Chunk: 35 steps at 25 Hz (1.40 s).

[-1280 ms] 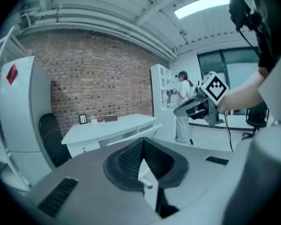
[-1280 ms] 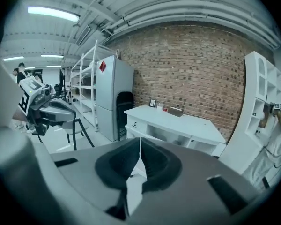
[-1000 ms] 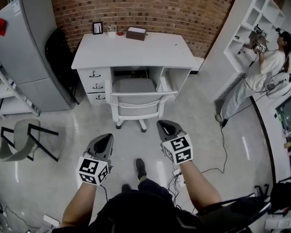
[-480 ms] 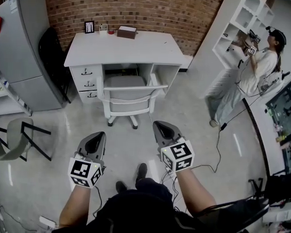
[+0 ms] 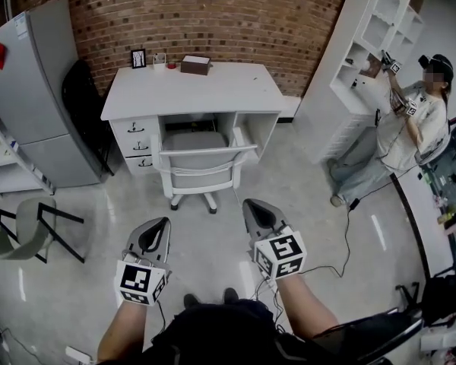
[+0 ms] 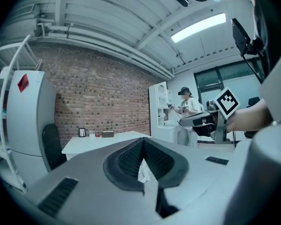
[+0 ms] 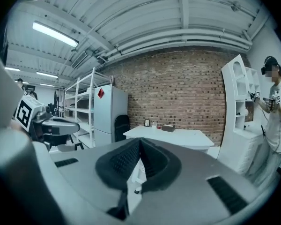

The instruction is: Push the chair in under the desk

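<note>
Both sets of jaws are clamped tight, pad against pad, and there's nothing caught between them. The left gripper point(image 5: 156, 230) shows it plainly in its own view: ribbed black pads pressed into a single seam, empty. Same story on the right gripper point(image 5: 256, 212), pads together and holding nothing. Both hover over bare grey floor point(image 5: 304, 188), side by side but apart, noses aimed at the furniture ahead and touching none of it. The right one sits a little further forward than the left.

Out in front, well clear of both grippers, there's the chair point(image 5: 200, 169), a pale office chair on castors. Its seat is tucked into the knee space of the white desk point(image 5: 186, 90). The backrest faces the person and stands just outside the desk's front edge. Drawers point(image 5: 137, 137) flank it on the left.

On the desktop, along the back edge by the brick wall point(image 5: 228, 14), sit a small picture frame point(image 5: 138, 58) and a brown box point(image 5: 195, 65). A grey fridge point(image 5: 38, 90) stands left of the desk, and a folding chair point(image 5: 26, 230) is out on the floor nearer the camera. Over on the right, a second person point(image 5: 410, 128) stands at a white shelf unit point(image 5: 361, 48), and a cable point(image 5: 343, 234) trails across the floor from there.
</note>
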Each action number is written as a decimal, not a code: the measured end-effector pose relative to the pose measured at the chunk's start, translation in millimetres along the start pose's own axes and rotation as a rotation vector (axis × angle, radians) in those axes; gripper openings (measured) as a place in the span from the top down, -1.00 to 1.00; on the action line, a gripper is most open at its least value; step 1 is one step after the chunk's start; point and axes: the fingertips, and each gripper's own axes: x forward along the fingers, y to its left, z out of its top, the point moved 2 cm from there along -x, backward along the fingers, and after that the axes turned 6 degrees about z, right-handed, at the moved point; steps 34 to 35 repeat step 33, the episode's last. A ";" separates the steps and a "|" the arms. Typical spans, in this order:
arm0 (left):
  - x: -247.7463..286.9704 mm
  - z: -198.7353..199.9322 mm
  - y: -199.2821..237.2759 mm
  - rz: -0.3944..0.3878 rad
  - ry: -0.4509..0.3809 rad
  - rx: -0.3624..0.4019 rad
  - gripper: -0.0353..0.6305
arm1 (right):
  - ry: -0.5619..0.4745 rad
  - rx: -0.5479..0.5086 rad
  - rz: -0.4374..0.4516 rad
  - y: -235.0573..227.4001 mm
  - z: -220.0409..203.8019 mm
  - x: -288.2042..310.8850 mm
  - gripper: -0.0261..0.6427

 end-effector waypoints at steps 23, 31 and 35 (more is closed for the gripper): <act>6.7 37.0 -19.7 0.155 -0.004 -0.063 0.88 | -0.041 0.030 0.050 -36.8 9.1 -26.8 0.90; 8.1 32.2 -19.0 0.191 -0.002 -0.084 0.88 | -0.062 0.040 0.053 -40.0 14.0 -26.8 0.90; 7.9 31.3 -20.3 0.193 -0.005 -0.093 0.88 | -0.068 0.044 0.054 -40.5 13.2 -26.4 0.90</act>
